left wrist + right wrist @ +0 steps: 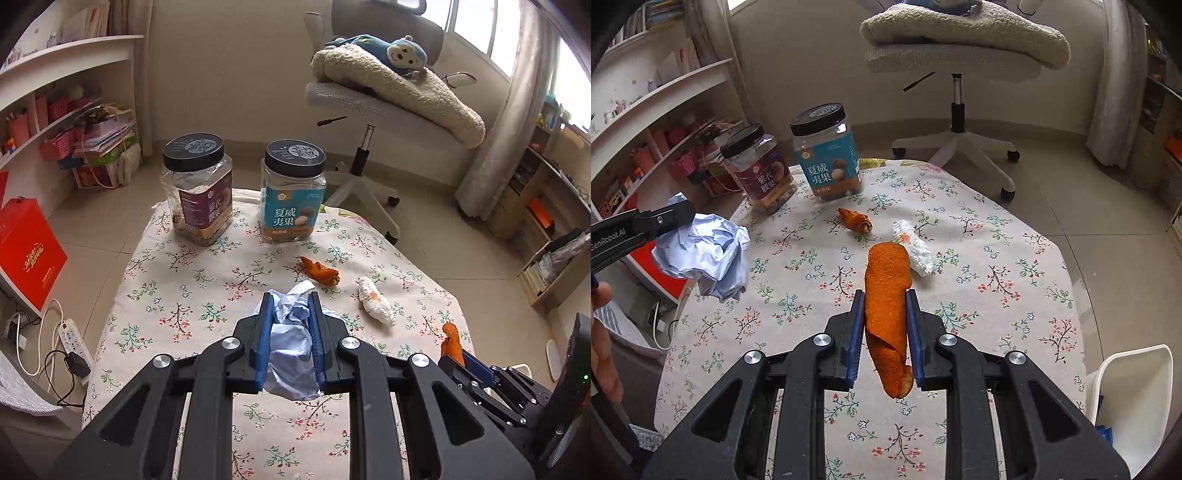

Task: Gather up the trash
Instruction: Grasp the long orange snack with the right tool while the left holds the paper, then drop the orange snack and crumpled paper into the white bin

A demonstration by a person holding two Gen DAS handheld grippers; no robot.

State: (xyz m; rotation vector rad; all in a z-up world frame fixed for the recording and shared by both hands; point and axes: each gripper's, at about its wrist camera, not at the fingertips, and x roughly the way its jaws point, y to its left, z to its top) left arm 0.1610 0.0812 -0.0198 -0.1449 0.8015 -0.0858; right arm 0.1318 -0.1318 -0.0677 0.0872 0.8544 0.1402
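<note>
My left gripper (290, 302) is shut on a crumpled pale blue paper ball (291, 343), held above the floral tablecloth (207, 295). The same blue paper ball (705, 254) shows at the left of the right wrist view, clamped by the left gripper (685, 214). My right gripper (885, 299) is shut on a long strip of orange peel (888, 291), lifted off the cloth. That orange peel (452, 341) pokes up at the right of the left wrist view. On the table lie a smaller curled orange peel (320, 272) (856, 220) and a wadded white tissue (376, 301) (912, 245).
Two black-lidded snack jars, one purple-labelled (201, 195) (761, 173) and one blue-labelled (293, 199) (827, 155), stand at the table's far edge. A swivel chair (369, 99) with a blanket stands beyond. A white bin (1134, 402) sits at the table's right; shelves (62, 110) line the left.
</note>
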